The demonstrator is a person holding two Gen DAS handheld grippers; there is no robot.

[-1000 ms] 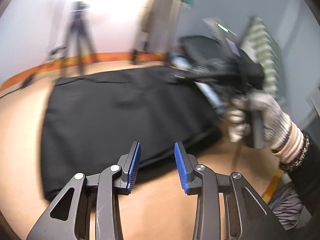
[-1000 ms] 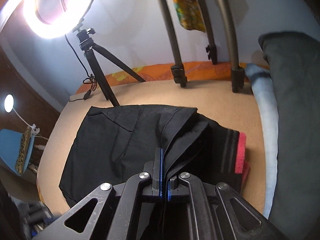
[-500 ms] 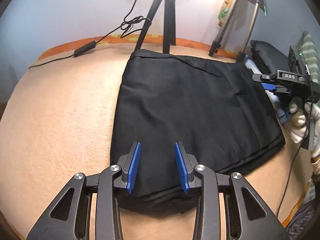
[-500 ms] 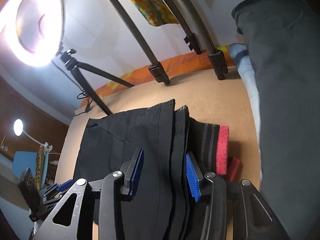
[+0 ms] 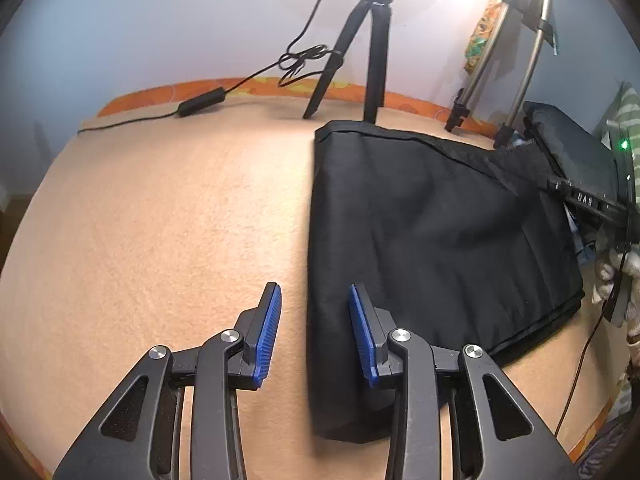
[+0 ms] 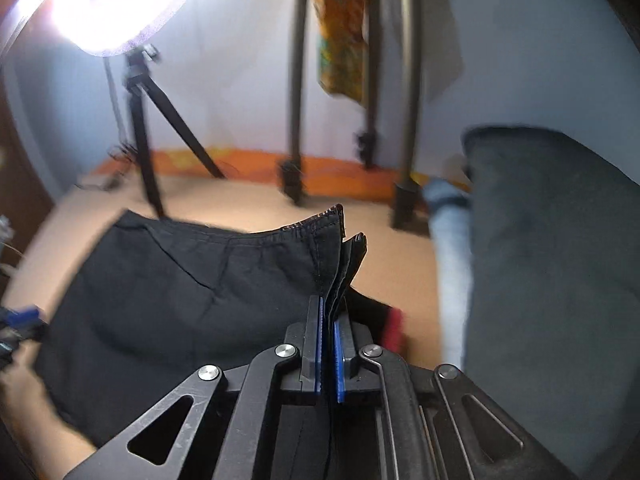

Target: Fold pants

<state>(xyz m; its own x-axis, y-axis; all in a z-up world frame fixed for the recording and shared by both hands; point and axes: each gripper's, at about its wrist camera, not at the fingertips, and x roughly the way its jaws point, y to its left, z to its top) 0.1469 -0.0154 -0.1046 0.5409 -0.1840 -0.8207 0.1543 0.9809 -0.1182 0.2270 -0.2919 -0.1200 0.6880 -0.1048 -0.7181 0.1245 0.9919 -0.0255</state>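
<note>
The black pants [image 5: 432, 232] lie folded on the tan surface [image 5: 168, 240], also seen in the right wrist view [image 6: 192, 300]. My left gripper [image 5: 314, 332] is open, its jaws straddling the pants' near left edge. My right gripper [image 6: 329, 344] is shut on the pants' waistband corner [image 6: 340, 248] and lifts it off the surface. In the left wrist view the right gripper [image 5: 592, 204] shows at the pants' far right corner.
A black tripod [image 5: 372, 48] and its cable [image 5: 200, 100] stand at the back. Metal stand legs [image 6: 404, 140] rise behind the pants. A stack of dark and blue clothes [image 6: 552, 260] lies to the right. A red and black garment [image 6: 394, 328] lies under the pants' right edge.
My right gripper, open half a second ago, has shut on the waistband corner and lifted it. My left gripper has shifted left to the pants' left edge, still open.
</note>
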